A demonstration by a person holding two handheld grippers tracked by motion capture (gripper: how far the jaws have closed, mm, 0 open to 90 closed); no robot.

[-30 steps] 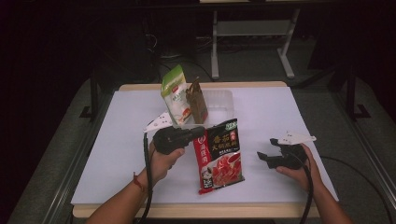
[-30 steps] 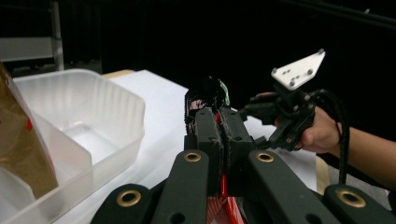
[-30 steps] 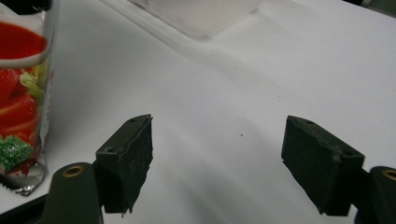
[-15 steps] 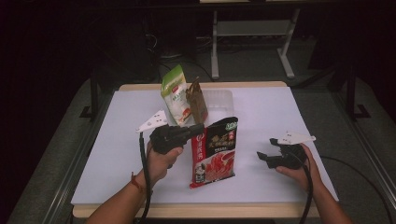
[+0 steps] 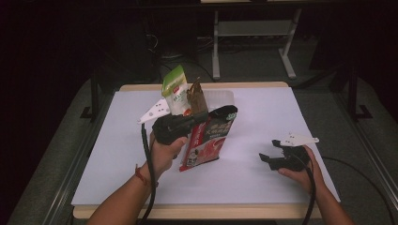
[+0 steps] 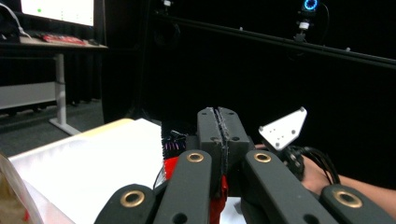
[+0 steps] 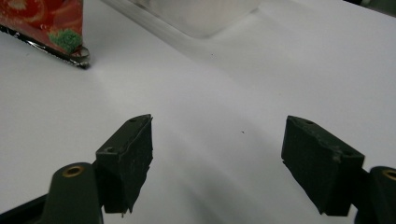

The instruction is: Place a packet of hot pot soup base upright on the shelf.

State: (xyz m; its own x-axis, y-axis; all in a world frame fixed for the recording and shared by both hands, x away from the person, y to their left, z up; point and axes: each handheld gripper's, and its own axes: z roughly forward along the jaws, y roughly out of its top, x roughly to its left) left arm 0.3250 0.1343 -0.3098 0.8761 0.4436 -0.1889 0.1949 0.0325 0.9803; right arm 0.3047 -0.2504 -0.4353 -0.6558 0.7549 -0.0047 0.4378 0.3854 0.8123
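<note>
Left gripper (image 5: pixel 206 116) sat at about 9 o'clock from tabletop (image 5: pixel 117 154) centre, fingers (image 6: pixel 208 128) pressed together on the top edge of the red pouch (image 5: pixel 206 143). In the left gripper view, red film showed pinched in the seam between the two fingers, so the pouch edge was inside the grip, not beside it. Pouch hung from that edge, tilted, top toward 1 o'clock; its bottom corner looked close to the tabletop, contact unclear. At 12 o'clock from the pouch: green-and-white packet (image 5: pixel 174 91) and brown packet (image 5: pixel 196 97), both upright in a clear plastic tray (image 5: pixel 220 97). Right gripper (image 5: pixel 270 158) was at roughly 4 o'clock on the tabletop, low over the white surface, well apart from the pouch. Its fingers (image 7: pixel 133 158) stood wide apart with nothing between them. In the right gripper view, the pouch's bottom corner sat at 10 o'clock, far beyond the fingertips.
</note>
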